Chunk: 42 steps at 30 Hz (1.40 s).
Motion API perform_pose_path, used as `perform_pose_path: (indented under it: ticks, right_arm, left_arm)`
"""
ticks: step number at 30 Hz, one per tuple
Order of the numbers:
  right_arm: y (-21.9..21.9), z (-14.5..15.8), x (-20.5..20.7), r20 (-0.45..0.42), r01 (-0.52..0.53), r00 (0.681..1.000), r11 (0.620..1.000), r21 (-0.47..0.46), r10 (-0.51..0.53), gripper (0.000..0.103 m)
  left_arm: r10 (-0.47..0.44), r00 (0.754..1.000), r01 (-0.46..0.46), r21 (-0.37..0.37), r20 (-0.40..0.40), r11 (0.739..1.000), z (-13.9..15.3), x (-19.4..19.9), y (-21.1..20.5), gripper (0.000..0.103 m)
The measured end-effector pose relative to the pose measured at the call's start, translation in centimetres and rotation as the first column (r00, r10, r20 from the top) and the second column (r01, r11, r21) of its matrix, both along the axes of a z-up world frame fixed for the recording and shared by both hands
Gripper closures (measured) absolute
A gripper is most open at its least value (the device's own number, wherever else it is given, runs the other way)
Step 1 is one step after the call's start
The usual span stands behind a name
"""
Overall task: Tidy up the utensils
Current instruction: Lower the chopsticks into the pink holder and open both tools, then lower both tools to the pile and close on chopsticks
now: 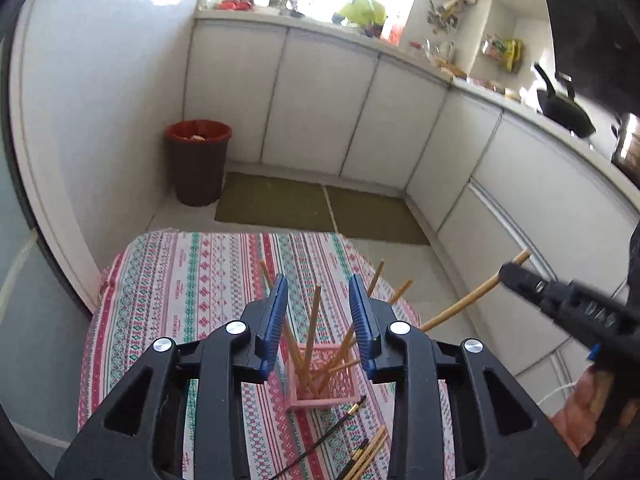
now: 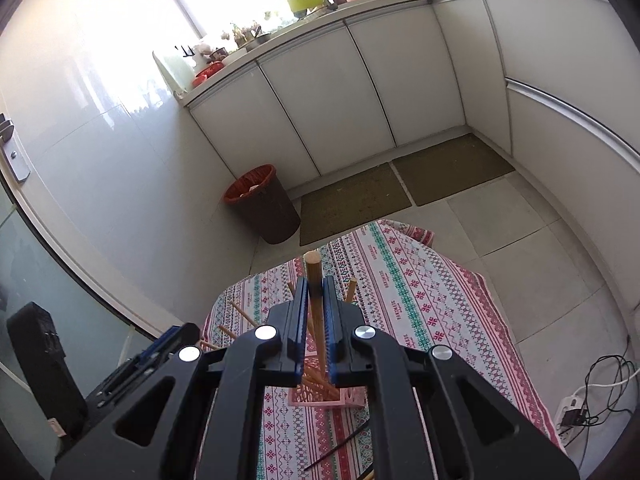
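Observation:
A pink square utensil holder point(image 1: 340, 390) stands on the patterned tablecloth point(image 1: 192, 280) with several wooden chopsticks point(image 1: 314, 320) leaning out of it. My left gripper point(image 1: 319, 300) is open and empty, just above the holder. Loose wooden and black chopsticks point(image 1: 370, 450) lie on the cloth in front of the holder. My right gripper point(image 2: 316, 300) is shut on a wooden chopstick point(image 2: 314, 280), held above the holder point(image 2: 332, 398). That gripper point(image 1: 520, 276) and its chopstick point(image 1: 472, 300) also show at the right of the left wrist view.
A small table with the cloth point(image 2: 420, 300) stands in a kitchen. A brown bin with a red rim point(image 1: 198, 160) stands on the floor by the wall. White cabinets point(image 1: 320, 100) run behind. Cables and a power strip point(image 2: 580, 404) lie on the floor at right.

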State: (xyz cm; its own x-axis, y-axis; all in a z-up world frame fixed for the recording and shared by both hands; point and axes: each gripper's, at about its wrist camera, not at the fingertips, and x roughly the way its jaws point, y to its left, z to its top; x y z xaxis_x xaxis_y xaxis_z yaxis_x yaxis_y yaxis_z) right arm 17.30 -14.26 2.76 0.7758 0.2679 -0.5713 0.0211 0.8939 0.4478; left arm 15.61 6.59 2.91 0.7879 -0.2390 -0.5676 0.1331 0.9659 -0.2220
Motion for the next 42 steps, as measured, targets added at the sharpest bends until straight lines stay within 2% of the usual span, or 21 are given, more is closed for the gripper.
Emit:
perform_pose_path:
  ticks: [5,7,8,9,10,13,17,21,24,26,28,29,31,33,37,40,42]
  right_arm:
    - [1.0,-0.5,0.2,-0.007,-0.014,1.000,1.000,-0.021,0.014,0.095]
    - [1.7,-0.9,0.5,-0.012,-0.031,0.999,0.999,-0.028,0.030,0.091]
    - [2.1,-1.2,0.8,-0.017,-0.041,0.999,0.998,-0.041,0.040,0.086]
    - [2.5,-1.7,1.0,-0.029,-0.040,0.999,0.998,-0.057,0.038,0.064]
    - [2.6,-2.0,1.1,-0.034,-0.025,0.999,0.998,-0.064,0.022,0.056]
    - [2.5,-2.3,0.7,-0.030,-0.001,1.000,0.994,-0.106,-0.002,0.055]
    - [1.5,-1.8,-0.5,-0.009,0.037,0.999,0.989,-0.146,-0.039,0.054]
    - [0.2,-2.2,-1.7,-0.024,0.066,0.997,0.980,-0.187,-0.071,0.050]
    - [-0.5,-2.9,-2.8,-0.038,0.087,0.994,0.968,-0.235,-0.099,0.041]
    - [-1.1,-3.8,-3.8,-0.051,0.112,0.990,0.959,-0.261,-0.129,0.026]
    - [-1.8,-4.8,-4.5,-0.074,0.124,0.986,0.952,-0.279,-0.150,0.021]
    - [-2.0,-5.4,-4.8,-0.091,0.119,0.984,0.949,-0.292,-0.152,0.019]
    - [-2.5,-6.6,-5.6,-0.127,0.106,0.980,0.944,-0.312,-0.152,0.019]
    - [-3.2,-8.4,-6.5,-0.192,0.090,0.969,0.947,-0.308,-0.154,0.018]
    - [-5.3,-12.1,-7.9,-0.352,0.071,0.927,0.981,-0.183,-0.132,0.018]
    - [-6.7,-14.5,-8.7,-0.451,0.082,0.886,0.993,-0.080,-0.110,0.018]
    - [-7.1,-15.4,-8.8,-0.480,0.087,0.870,0.994,-0.074,-0.111,0.018]
  left_arm:
    - [0.020,0.999,-0.020,-0.009,0.032,1.000,1.2,-0.7,0.8,0.067]
    - [0.017,1.000,-0.017,-0.002,0.026,1.000,1.2,-0.7,0.8,0.064]
    - [0.019,1.000,-0.019,0.003,0.024,1.000,1.0,-0.7,0.9,0.064]
    - [0.021,1.000,-0.021,0.009,0.019,1.000,0.9,-0.7,0.8,0.063]
    - [0.022,1.000,-0.022,0.016,0.015,1.000,0.8,-0.7,0.8,0.063]
    - [0.022,1.000,-0.023,0.028,0.014,0.999,0.7,-0.9,0.8,0.059]
    - [0.026,0.999,-0.027,0.046,0.022,0.999,0.9,-1.6,0.5,0.046]
    - [0.022,1.000,-0.022,0.096,0.002,0.995,0.2,-2.3,-0.2,0.036]
    - [0.023,0.999,-0.018,0.130,-0.036,0.991,-0.8,-2.5,-0.9,0.024]
    - [0.019,0.997,-0.006,0.160,-0.080,0.987,-2.1,-2.6,-1.3,0.020]
    - [0.012,0.992,0.013,0.196,-0.126,0.981,-3.6,-2.6,-1.6,0.015]
    - [0.002,0.986,0.035,0.220,-0.165,0.975,-4.6,-2.5,-1.9,0.009]
    - [-0.027,0.967,0.092,0.252,-0.252,0.963,-6.8,-2.2,-2.6,0.009]
    - [-0.055,0.936,0.152,0.260,-0.346,0.953,-9.4,-1.9,-3.3,0.009]
    - [-0.111,0.860,0.265,0.250,-0.497,0.931,-14.3,-1.8,-5.5,0.010]
    - [-0.143,0.820,0.326,0.247,-0.555,0.913,-16.8,-1.9,-7.6,0.019]
    - [-0.164,0.789,0.356,0.222,-0.592,0.908,-18.2,-1.8,-8.8,0.032]
